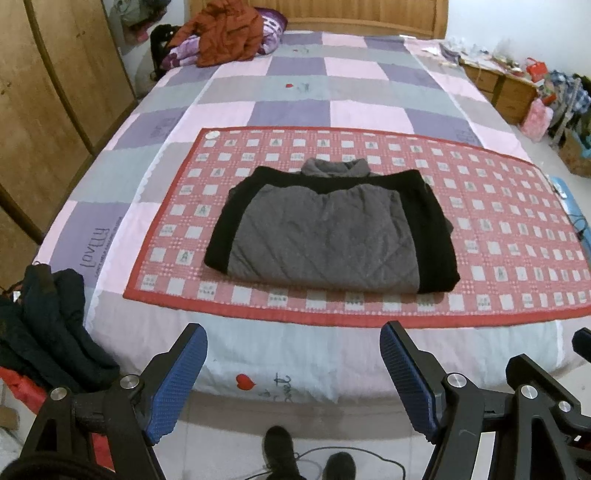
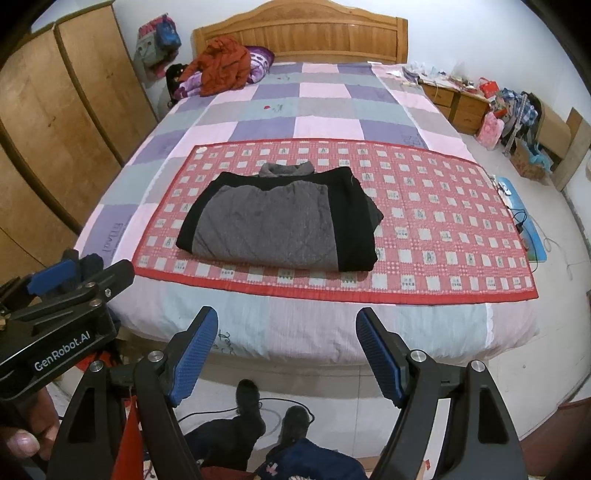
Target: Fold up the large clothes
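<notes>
Two handheld grippers hover at the foot of a wide bed with a pink, purple and grey checked cover, neither touching anything. Both the left gripper and the right gripper have their blue-padded jaws spread wide with nothing between them. A grey quilted jacket with black side panels lies folded into a neat rectangle, collar toward the wooden headboard, in the middle of a red-bordered red and white checked mat spread across the bed. An orange-brown puffy coat sits crumpled near the headboard at the far left corner. A heap of dark clothing rests at the near left corner of the bed. The person's dark shoes stand on the pale floor just below the grippers.
</notes>
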`<state>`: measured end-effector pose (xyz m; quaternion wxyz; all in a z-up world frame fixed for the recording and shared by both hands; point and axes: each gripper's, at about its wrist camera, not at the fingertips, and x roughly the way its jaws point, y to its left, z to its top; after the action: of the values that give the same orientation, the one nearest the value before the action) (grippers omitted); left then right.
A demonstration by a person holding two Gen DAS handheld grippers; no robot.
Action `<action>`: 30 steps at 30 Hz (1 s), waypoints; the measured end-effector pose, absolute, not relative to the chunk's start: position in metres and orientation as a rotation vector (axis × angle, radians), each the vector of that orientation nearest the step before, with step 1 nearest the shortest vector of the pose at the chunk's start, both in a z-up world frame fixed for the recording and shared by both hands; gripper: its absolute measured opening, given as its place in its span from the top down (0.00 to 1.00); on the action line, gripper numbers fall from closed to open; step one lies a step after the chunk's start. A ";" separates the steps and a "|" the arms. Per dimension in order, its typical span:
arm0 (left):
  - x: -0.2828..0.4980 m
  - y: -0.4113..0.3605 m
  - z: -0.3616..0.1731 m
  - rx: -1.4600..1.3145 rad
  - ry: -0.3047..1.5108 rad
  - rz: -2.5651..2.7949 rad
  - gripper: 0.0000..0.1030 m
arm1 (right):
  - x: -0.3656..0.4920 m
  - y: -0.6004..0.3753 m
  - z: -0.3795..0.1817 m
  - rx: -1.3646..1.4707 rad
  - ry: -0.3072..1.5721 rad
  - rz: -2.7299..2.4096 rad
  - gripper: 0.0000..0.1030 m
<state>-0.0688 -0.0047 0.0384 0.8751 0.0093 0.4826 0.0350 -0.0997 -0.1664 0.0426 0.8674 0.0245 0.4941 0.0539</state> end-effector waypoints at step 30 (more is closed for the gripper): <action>-0.036 -0.036 0.017 0.055 1.064 0.037 0.20 | -0.072 -0.204 0.028 0.070 1.063 0.099 0.22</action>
<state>-0.0358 -0.0361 0.0172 0.8613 0.0261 0.5071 0.0177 -0.0725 -0.2038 0.0279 0.8604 0.0332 0.5064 0.0471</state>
